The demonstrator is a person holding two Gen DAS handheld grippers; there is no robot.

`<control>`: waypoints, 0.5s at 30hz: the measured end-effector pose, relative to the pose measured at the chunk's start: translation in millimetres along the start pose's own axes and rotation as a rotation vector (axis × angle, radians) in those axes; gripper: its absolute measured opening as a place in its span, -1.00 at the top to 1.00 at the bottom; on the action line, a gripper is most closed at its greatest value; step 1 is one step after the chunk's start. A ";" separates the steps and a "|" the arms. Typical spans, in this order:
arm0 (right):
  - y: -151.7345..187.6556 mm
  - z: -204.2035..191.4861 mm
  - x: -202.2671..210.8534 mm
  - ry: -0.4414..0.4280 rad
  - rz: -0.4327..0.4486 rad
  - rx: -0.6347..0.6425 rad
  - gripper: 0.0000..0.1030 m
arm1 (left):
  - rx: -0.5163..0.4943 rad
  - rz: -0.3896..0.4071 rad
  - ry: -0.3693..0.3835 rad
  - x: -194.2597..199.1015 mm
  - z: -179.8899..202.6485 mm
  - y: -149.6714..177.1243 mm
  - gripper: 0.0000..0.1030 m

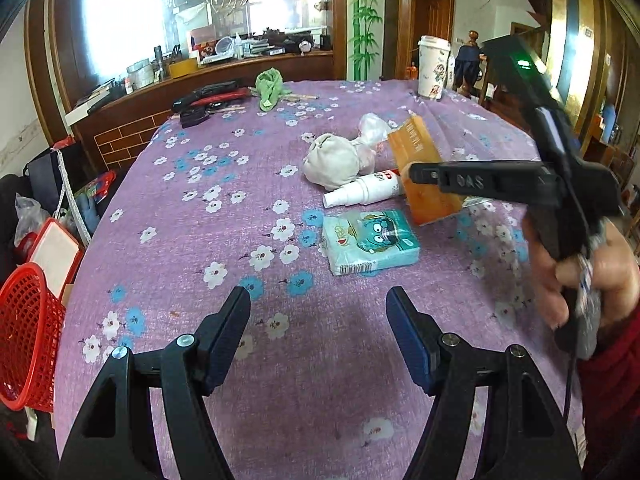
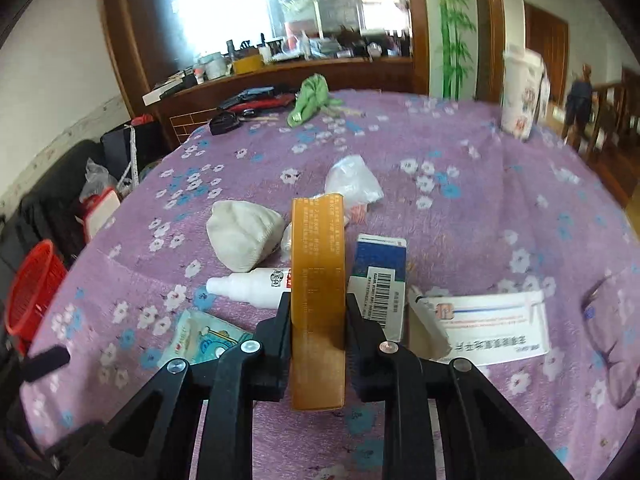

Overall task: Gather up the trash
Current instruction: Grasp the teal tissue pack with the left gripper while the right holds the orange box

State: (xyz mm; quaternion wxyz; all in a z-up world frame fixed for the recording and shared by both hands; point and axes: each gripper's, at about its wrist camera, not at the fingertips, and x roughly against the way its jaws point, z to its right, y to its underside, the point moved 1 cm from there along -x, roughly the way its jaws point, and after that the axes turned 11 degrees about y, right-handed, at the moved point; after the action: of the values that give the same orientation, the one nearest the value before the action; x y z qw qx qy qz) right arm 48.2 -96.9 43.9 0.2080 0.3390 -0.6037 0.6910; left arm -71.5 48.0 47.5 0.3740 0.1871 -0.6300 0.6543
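Orange carton [image 2: 318, 300], upright, clamped

Left gripper [image 1: 318, 300] is angled down w/ both fingers spread wide, nothing between the pads, just hovering. Right gripper [image 2: 318, 320] is also tilted down and fwd, but its jaws are clamped on the narrow sides of an orange box [image 2: 318, 300], one pad on each side, box standing on edge btwn them. From the left wrist cam the right gripper shows side-on at the right of the frame, fingers pointing left, and the person's right hand [image 1: 592, 276] is wrapped around its handle w/ fingers curled on the grip, a dark red sleeve [image 1: 612, 380] below the wrist. Left hand itself isn't visible.
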 end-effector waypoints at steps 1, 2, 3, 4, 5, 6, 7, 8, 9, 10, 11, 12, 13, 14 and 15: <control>1.1 1.1 5.0 0.016 0.035 -0.004 0.53 | 0.009 -0.009 0.001 -4.7 -0.4 -3.1 -0.36; 1.2 3.9 11.0 0.011 0.067 -0.018 0.53 | 0.018 -0.016 0.003 -8.6 -0.1 -5.7 -0.37; 2.6 6.9 17.0 -0.001 0.089 -0.029 0.53 | 0.030 -0.024 0.008 -13.2 0.3 -8.8 -0.37; 2.0 9.9 22.2 -0.007 0.115 -0.040 0.53 | 0.041 -0.031 0.016 -18.3 1.3 -12.3 -0.37; 1.9 13.1 27.1 0.002 0.143 -0.047 0.53 | 0.049 -0.038 0.021 -22.7 2.5 -15.5 -0.39; 2.1 16.2 30.3 0.019 0.164 -0.053 0.53 | 0.060 -0.046 0.025 -28.8 4.4 -19.8 -0.42; 3.0 20.5 30.9 0.030 0.170 -0.067 0.53 | 0.067 -0.054 0.029 -33.3 5.9 -22.5 -0.44; 1.9 22.5 30.2 0.031 0.167 -0.078 0.53 | 0.075 -0.064 0.036 -38.8 8.1 -26.0 -0.46; 1.3 27.5 29.6 0.029 0.162 -0.100 0.53 | 0.081 -0.073 0.042 -44.5 10.7 -29.0 -0.50; -0.1 31.8 29.8 0.029 0.163 -0.119 0.53 | 0.084 -0.081 0.042 -50.1 12.4 -31.5 -0.53; -1.9 35.5 31.2 0.028 0.169 -0.134 0.53 | 0.084 -0.093 0.039 -57.2 14.8 -34.1 -0.60; -3.4 40.0 33.4 0.032 0.180 -0.153 0.53 | 0.086 -0.107 0.034 -64.5 16.5 -36.0 -0.62; -3.9 44.3 35.6 0.042 0.190 -0.172 0.53 | 0.087 -0.118 0.031 -69.6 18.5 -36.7 -0.62; -4.5 46.9 37.4 0.045 0.195 -0.182 0.53 | 0.084 -0.126 0.026 -75.6 21.0 -37.9 -0.62; -4.8 49.3 38.7 0.042 0.198 -0.193 0.53 | 0.076 -0.132 0.018 -81.9 23.6 -39.0 -0.62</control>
State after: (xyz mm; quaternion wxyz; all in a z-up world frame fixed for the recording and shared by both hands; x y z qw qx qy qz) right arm 35.7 -148.9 77.2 0.1830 0.2413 -0.6934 0.6538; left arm 4.7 1.5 18.7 0.4146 0.2365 -0.5876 0.6534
